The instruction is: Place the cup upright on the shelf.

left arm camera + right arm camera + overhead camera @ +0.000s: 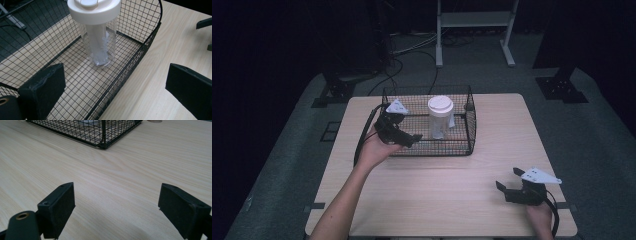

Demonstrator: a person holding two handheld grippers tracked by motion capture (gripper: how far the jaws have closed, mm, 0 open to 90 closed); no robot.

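The bottle [440, 117] stands up straight in the basket [469, 127], with its white lid on top. The left claw [404, 141] is wide open at the basket's near wall, holding nothing. The right claw [509, 186] rests open on the table [437, 185], far from the basket.

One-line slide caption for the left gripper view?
Open left gripper straddling the near wall of a black wire basket, facing an upright clear bottle with white lid inside.

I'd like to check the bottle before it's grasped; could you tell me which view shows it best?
The left gripper view: the bottle stands upright, close and large, in the basket. The high view shows it small; the right gripper view catches just its base through the mesh.
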